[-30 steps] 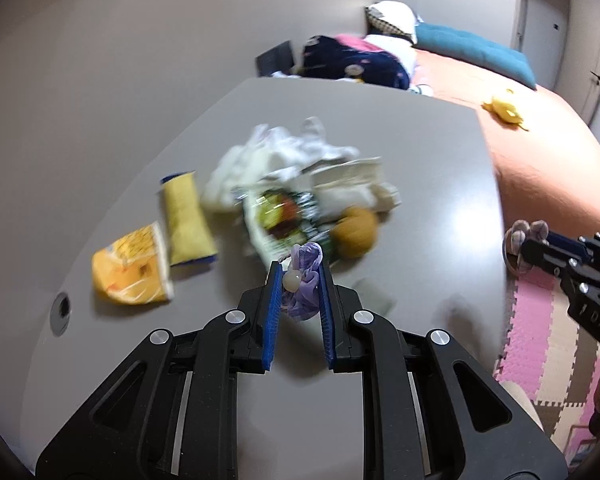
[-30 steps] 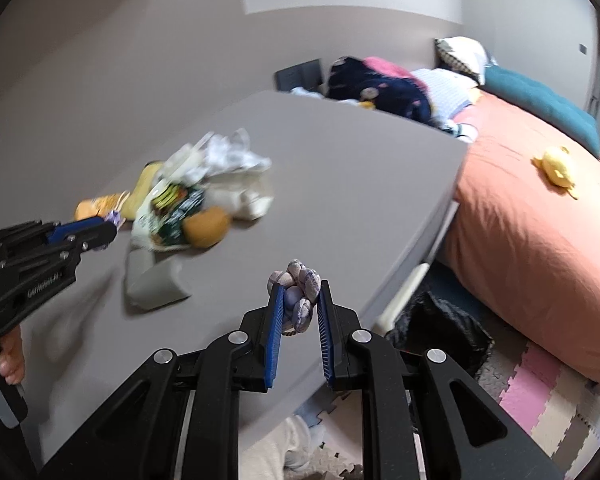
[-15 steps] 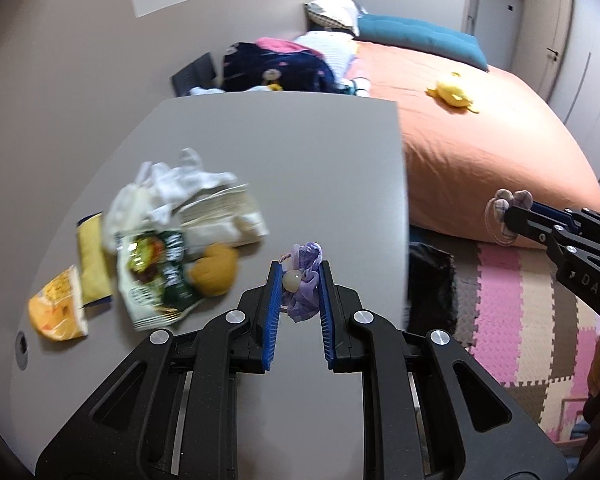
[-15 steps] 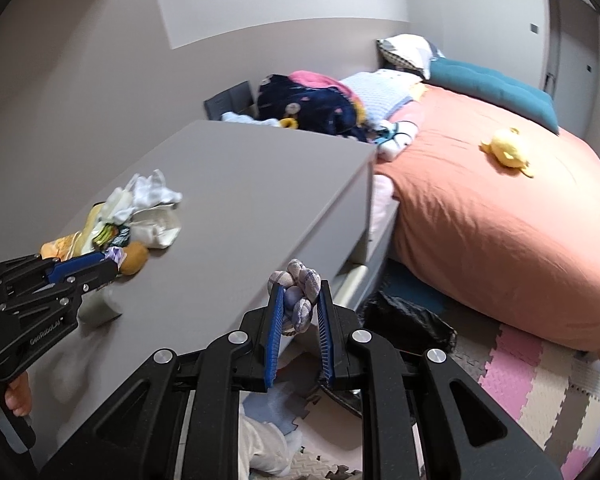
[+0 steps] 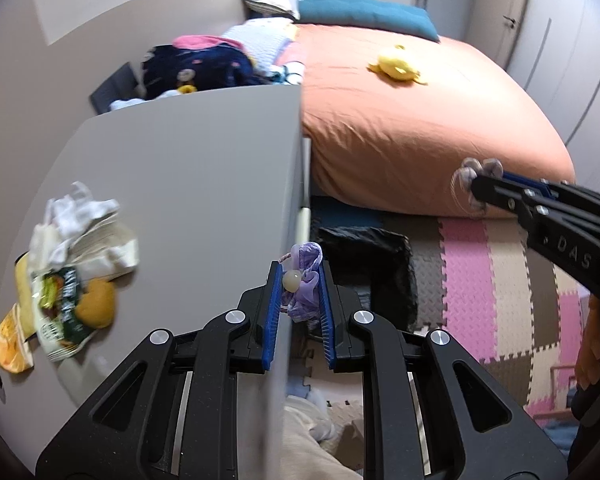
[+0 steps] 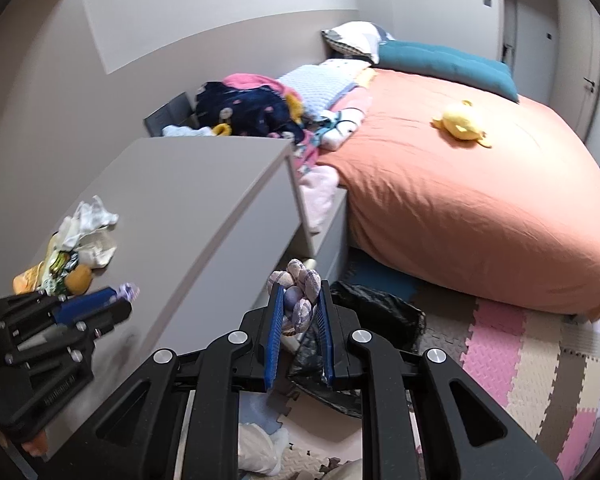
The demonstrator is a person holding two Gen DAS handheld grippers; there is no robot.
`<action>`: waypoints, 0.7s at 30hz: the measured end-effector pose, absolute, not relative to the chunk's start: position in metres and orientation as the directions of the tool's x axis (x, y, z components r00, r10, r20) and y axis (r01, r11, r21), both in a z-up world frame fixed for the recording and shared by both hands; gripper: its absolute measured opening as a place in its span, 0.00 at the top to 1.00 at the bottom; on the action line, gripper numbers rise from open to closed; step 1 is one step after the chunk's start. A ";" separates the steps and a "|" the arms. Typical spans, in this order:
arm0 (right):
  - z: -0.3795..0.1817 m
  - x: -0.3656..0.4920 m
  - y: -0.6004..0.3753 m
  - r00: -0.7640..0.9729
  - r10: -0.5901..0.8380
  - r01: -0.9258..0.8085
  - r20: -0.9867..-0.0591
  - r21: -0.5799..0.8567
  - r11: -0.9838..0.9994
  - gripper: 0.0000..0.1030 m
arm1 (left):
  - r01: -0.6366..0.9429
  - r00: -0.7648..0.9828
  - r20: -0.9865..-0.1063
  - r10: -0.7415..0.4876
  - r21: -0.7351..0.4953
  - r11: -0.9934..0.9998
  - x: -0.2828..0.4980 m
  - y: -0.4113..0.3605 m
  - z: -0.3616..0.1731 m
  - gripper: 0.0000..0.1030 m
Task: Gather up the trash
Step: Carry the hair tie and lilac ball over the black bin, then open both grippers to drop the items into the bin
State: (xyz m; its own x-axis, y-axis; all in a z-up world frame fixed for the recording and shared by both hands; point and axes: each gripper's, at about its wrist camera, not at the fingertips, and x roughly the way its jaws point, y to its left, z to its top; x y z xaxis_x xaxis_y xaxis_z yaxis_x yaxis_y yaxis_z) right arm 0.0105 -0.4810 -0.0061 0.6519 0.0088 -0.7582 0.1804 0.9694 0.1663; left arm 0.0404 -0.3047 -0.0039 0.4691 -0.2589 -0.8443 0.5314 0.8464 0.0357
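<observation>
In the left wrist view the left gripper (image 5: 299, 292), clamped on a purple scrunchie (image 5: 305, 280), should clear the table (image 5: 188, 184) edge before releasing over the black bin (image 5: 374, 256); in the right wrist view the right gripper (image 6: 299, 312), pinching a plaid scrunchie (image 6: 298, 292), needs centring above that bin (image 6: 380, 312).

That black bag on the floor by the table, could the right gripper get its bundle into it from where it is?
Probably yes. The right gripper, shut on a plaid fabric bundle, hangs beyond the table edge, the black bag just ahead below, nothing visible between.
</observation>
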 end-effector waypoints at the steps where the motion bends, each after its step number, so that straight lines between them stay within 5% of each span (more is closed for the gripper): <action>1: -0.007 0.010 -0.487 0.647 -0.002 0.192 -0.762 0.160 0.968 0.82 | 0.543 0.460 -0.848 -0.265 0.033 0.839 0.040 -0.312 -0.006 0.83; 21: -0.044 0.037 -0.581 0.534 -0.105 0.387 -0.839 0.132 0.913 0.82 | 0.672 0.319 -0.904 -0.285 0.004 0.741 0.049 -0.392 -0.038 0.83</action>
